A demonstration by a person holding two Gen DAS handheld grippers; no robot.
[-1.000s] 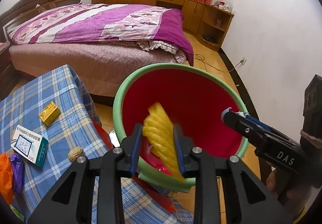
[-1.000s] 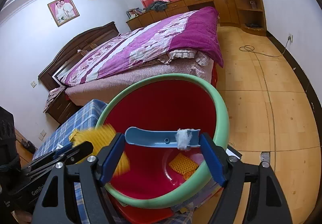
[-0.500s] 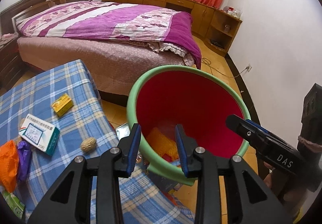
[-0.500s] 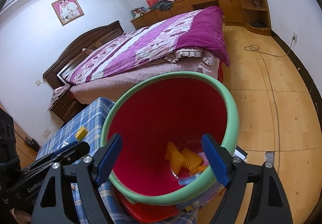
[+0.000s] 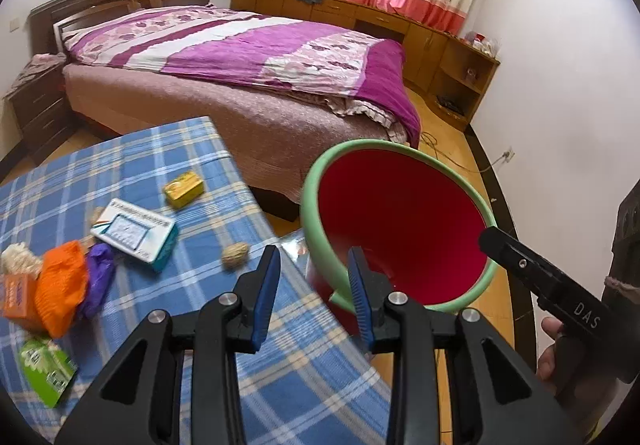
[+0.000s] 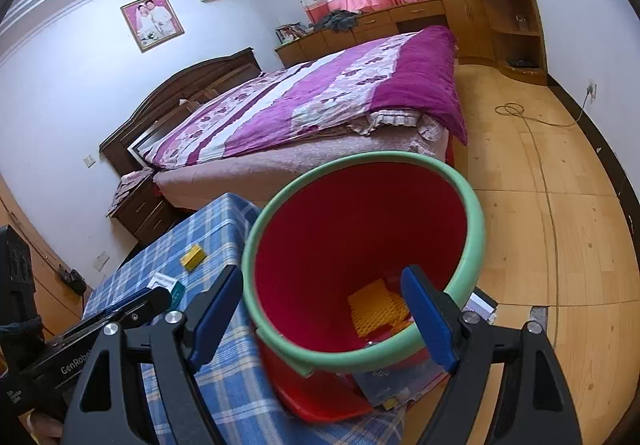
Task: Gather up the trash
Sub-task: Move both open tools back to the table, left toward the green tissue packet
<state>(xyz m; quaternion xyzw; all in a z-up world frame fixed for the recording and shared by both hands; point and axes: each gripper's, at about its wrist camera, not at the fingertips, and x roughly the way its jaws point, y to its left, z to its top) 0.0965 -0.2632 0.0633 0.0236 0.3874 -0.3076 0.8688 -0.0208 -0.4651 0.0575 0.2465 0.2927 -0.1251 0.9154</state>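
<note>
A red bin with a green rim [image 5: 362,144] [image 6: 477,223] stands off the right edge of the blue plaid table [image 5: 120,165] [image 6: 204,229]. Yellow foam netting [image 6: 378,307] lies at its bottom. My left gripper [image 5: 314,285] hangs open and empty over the table edge by the bin's near rim. My right gripper [image 6: 322,317] is open wide and empty, straddling the bin's near rim from above. On the table lie a yellow box [image 5: 185,189], a white and teal box [image 5: 134,233], a walnut [image 5: 235,255], an orange wrapper [image 5: 60,285] and a purple wrapper [image 5: 98,273].
A green packet [image 5: 48,369], an orange carton [image 5: 16,297] and a white fluffy wad [image 5: 16,257] lie at the table's left. A bed [image 5: 240,57] stands behind, wooden cabinets [image 5: 460,57] along the far wall, a cable [image 6: 520,113] on the wooden floor.
The left gripper let go of the yellow netting and the right gripper let go of a blue piece with white fluff, both into the bin. Both grippers rose and drew back, the left toward the table.
</note>
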